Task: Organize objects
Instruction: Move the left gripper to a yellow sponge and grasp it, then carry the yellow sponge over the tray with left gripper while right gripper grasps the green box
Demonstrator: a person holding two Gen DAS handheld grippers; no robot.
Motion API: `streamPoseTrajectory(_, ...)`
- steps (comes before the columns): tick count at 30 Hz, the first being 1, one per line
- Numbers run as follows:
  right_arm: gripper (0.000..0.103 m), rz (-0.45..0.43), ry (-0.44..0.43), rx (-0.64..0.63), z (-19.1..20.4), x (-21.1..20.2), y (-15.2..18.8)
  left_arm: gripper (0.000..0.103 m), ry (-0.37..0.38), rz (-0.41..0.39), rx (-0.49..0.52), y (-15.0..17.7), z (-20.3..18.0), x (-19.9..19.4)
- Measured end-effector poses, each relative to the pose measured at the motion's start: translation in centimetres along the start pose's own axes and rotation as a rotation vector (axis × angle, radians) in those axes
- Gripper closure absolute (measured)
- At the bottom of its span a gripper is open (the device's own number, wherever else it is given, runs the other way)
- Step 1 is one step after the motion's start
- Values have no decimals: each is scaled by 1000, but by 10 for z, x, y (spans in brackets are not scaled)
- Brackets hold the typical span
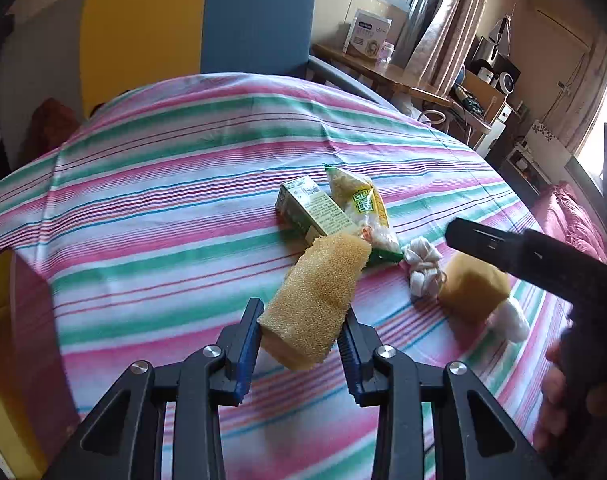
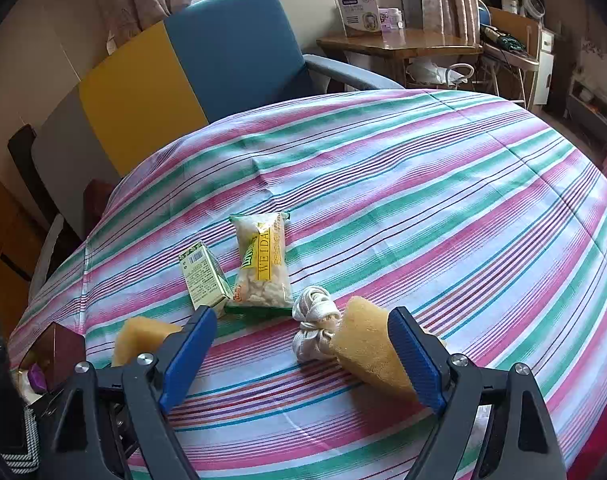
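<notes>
Sponge (image 1: 315, 300) between left fingers (image 1: 249, 334)

We've got a tablecloth (image 2: 383, 184) striped in pink, green, white and thin blue lines. The sponges (image 1: 315, 300) are a yellowish tan, the little carton (image 2: 203, 280) pale green, and the snack packet (image 2: 263, 264) clear with yellow and green print. The knotted cloth (image 2: 313, 320) is white, the gripper pads (image 2: 191, 356) blue on black frames, and the chair (image 2: 231, 48) is blue.
</notes>
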State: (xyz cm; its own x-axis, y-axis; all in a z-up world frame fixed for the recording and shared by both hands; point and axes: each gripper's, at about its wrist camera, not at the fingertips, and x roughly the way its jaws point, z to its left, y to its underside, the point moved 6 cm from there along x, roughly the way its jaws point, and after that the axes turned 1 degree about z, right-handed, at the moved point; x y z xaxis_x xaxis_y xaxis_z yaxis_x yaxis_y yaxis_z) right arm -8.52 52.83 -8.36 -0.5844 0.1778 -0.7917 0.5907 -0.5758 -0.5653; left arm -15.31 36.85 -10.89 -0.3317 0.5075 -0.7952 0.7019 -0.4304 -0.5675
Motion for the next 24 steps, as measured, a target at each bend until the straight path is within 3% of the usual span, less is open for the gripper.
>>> streamPoseTrajectory(7, 19, 23, -20, -116, 22, 4, 10, 67, -11, -61, -15, 29, 1, -57)
streamPoseTrajectory(15, 43, 112, -62, -226, 51, 21, 28, 67, -18, -82, -66, 60, 20, -98)
streamPoseTrajectory(24, 42, 165, 0, -333, 88, 77, -9, 67, -34, -113, -143, 77, 53, -137)
